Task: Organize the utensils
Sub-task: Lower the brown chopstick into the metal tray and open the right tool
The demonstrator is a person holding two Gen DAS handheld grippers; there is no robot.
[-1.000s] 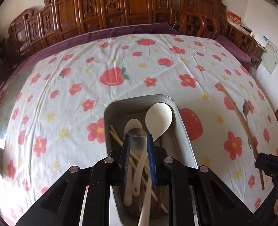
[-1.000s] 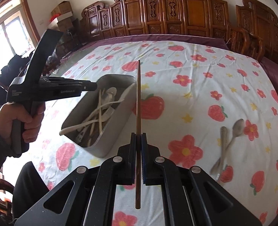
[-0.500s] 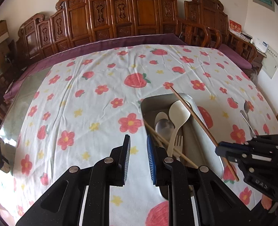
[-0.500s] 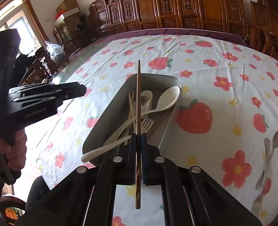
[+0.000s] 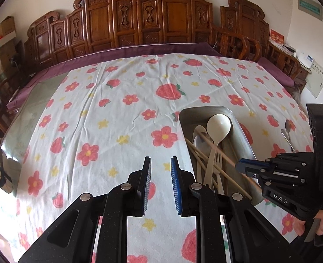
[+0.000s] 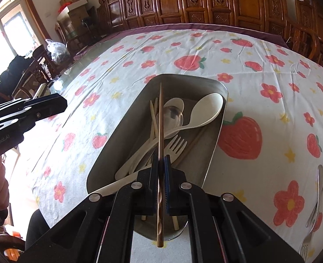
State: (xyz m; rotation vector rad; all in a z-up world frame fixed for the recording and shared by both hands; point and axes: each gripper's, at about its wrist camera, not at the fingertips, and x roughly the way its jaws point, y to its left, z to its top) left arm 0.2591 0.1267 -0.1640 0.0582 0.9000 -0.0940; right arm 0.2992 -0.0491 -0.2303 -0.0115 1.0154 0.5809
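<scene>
The long dark-brown wooden chopstick (image 6: 160,118) looks light, stiff and smooth, so by my judgement it can pivot or slide in a narrow pinch; a hold nearer its middle would steady it, while the present hold is toward its thick carved end. The right gripper (image 6: 160,164) has its jaws pressed together on that chopstick, which runs straight ahead between them. Its thin tip reaches to the far part of the rectangular stainless-steel tray (image 6: 216,144), and its thick end sticks back past the jaws. The stick hangs over the tray's contents: a cream plastic ladle-shaped spoon (image 6: 207,109), a shiny metal spoon (image 6: 172,116), a cream plastic fork (image 6: 176,144) and pale bamboo chopsticks (image 6: 153,118).

The left gripper (image 5: 160,171) hovers over the flower-and-strawberry printed tablecloth (image 5: 117,114), just left of the tray, with its jaws spread and nothing between them.
</scene>
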